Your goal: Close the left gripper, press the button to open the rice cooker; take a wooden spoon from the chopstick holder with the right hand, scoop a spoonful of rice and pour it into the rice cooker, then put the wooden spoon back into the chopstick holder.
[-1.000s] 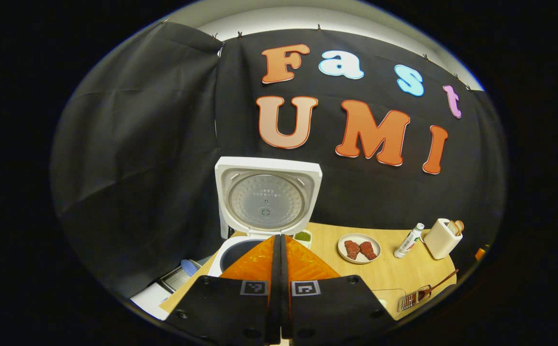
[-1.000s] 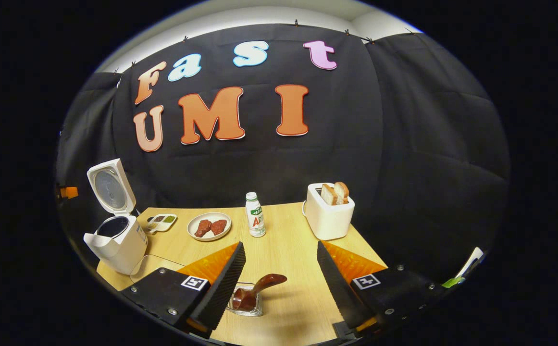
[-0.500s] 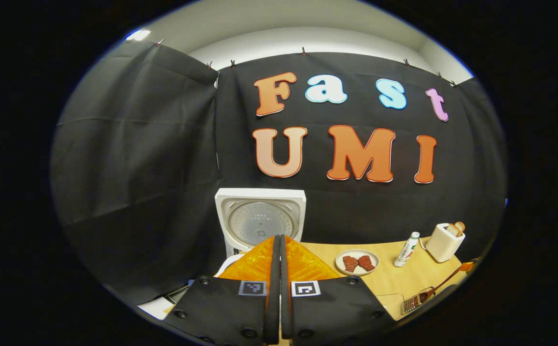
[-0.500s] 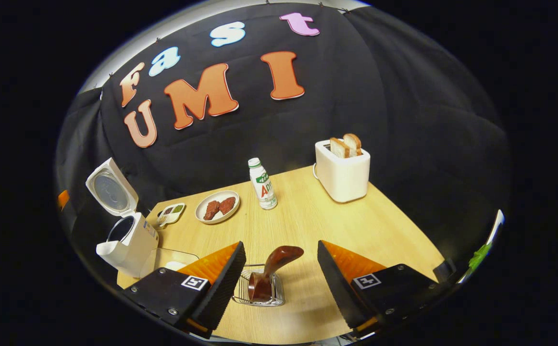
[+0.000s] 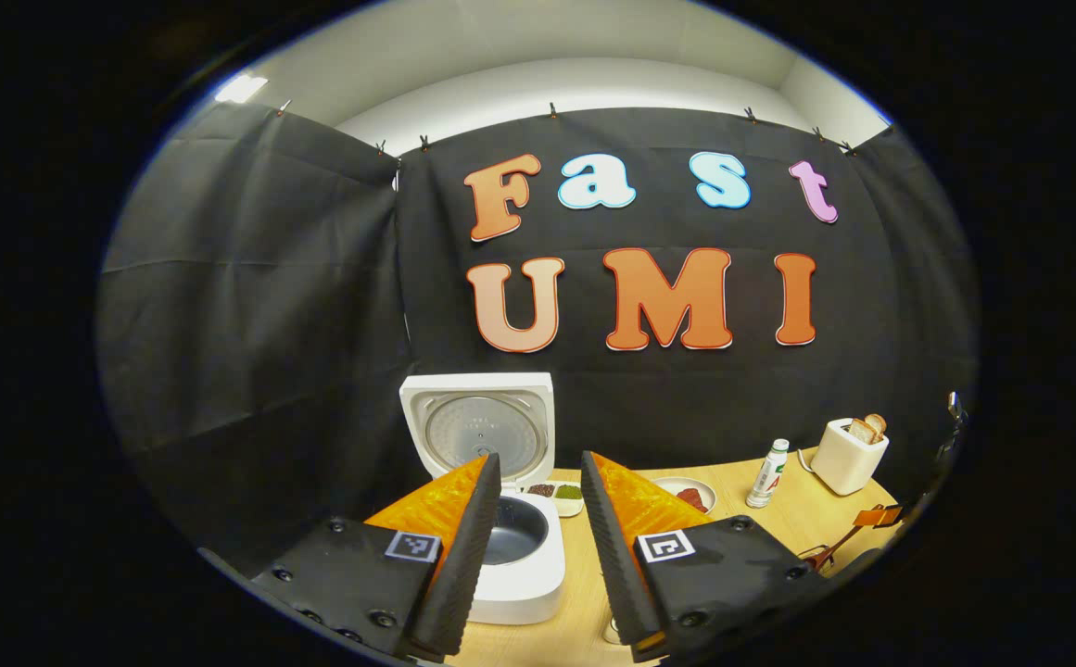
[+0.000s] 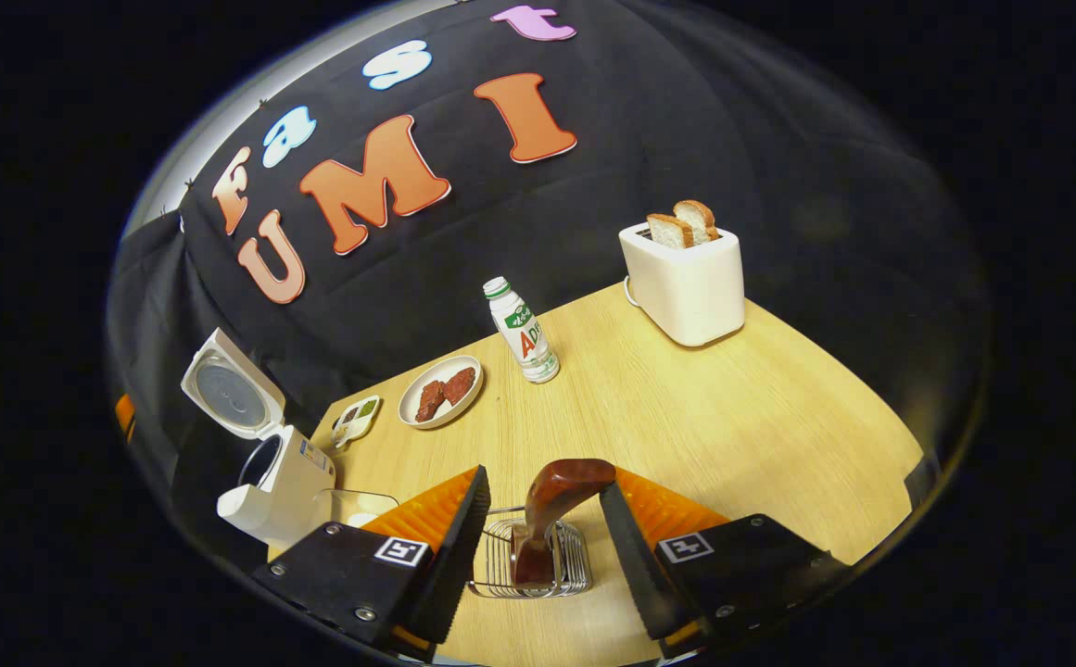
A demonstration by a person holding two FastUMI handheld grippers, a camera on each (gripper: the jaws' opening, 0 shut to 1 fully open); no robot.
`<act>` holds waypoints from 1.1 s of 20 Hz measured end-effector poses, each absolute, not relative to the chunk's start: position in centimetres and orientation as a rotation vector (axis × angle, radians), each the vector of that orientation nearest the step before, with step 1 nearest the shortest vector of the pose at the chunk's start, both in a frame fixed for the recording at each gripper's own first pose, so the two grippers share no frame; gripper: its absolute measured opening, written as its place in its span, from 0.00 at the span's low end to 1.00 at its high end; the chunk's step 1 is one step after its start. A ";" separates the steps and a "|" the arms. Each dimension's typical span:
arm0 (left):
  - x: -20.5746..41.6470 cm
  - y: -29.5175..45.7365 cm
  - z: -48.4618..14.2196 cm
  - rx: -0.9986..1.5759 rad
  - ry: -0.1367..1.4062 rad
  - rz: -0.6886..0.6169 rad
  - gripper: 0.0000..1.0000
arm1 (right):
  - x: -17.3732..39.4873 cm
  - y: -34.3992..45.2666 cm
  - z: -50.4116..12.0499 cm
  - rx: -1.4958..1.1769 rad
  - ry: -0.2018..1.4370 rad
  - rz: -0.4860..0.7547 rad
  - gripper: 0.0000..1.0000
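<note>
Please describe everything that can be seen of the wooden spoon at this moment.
The wooden spoon is dark reddish-brown and glossy, like varnished wood. It stands almost upright in the wire chopstick holder near the front edge of the table, its broad curved upper end leaning to the right. The lower part is hidden inside the holder. The right gripper is open around it; its right finger seems very near the top, but contact cannot be confirmed.

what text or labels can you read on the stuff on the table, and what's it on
Bottle: printed label, partly turned away, not legible.
Rice cooker: side sticker, too small to read.
Rice cooker lid: tiny marks inside, too small to read.
No other writing is legible.
</note>
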State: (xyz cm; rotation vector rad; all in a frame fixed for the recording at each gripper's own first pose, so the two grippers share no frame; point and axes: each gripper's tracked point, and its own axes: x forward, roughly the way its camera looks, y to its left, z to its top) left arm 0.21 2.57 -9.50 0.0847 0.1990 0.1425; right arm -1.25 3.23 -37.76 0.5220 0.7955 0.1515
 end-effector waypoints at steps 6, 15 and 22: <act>-0.8 0.7 -10.1 0.114 0.232 0.161 0.63 | 0.5 4.8 -40.4 0.641 0.827 0.183 0.39; -1.1 -1.6 -10.5 0.185 0.254 0.121 0.62 | 2.2 5.7 -40.9 0.674 0.836 0.239 0.28; 1.3 0.7 -12.1 0.152 0.253 0.034 0.61 | 1.1 6.1 -37.4 0.622 0.747 0.134 0.18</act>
